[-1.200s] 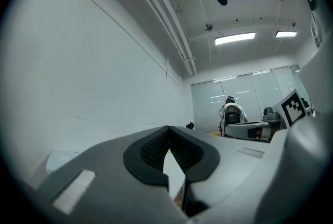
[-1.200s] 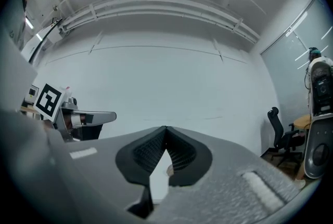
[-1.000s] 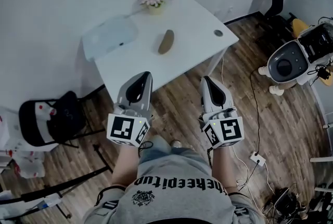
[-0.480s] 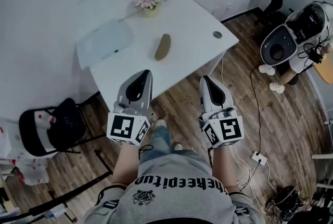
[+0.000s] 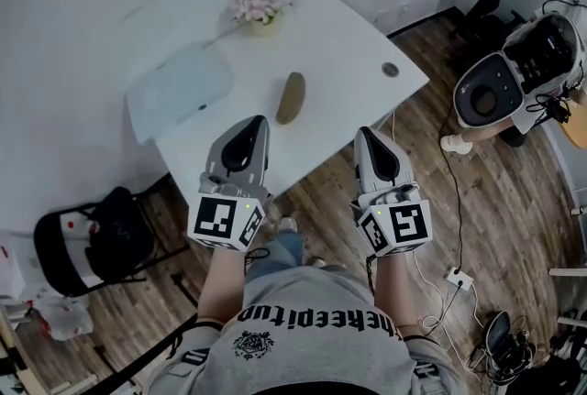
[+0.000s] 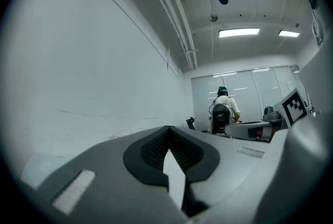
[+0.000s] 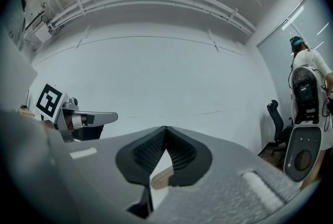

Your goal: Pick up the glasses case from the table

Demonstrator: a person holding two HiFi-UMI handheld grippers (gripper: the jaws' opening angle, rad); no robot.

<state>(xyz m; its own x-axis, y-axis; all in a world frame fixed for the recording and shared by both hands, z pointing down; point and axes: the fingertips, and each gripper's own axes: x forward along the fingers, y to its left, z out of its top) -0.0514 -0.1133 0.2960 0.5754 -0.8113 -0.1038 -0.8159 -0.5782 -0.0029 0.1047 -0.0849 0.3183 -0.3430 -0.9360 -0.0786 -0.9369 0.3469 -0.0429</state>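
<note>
Head view: we look steeply down on a white rectangular table (image 5: 353, 45), with both tongs held near its front edge.
Task's thing: an olive-brown, oblong glasses case (image 5: 291, 97) with rounded ends and a smooth, plain shell, lying flat on the bare tabletop.
Where it is: near the middle of the table, at 5 o'clock from the small pot of pale pink flowers (image 5: 260, 6) and at 3 o'clock from the pale blue-white rounded pad (image 5: 179, 89).
Relative to tongs: the case sits at 1 o'clock from the left gripper (image 5: 259, 121) and at 11 o'clock from the right gripper (image 5: 364, 133), apart from both.
Left gripper: in its own view we see the dark ribbed pads meeting at the tip, jaws together and nothing between them.
Right gripper: its own view shows the same, with the tips touching and no object clamped.
Hidden or unclear: in both gripper views the grey gripper bodies fill the lower half, and we cannot find the case there. Only slivers of surface show under the closed tips. From above, the case is too small for us to make out a seam, hinge or clasp.
Cut off: the table's left corner lies under the pad.
Long axis: it runs roughly from 6 to 12 o'clock in the head view, with the far end leaning slightly towards 1 o'clock.
</note>
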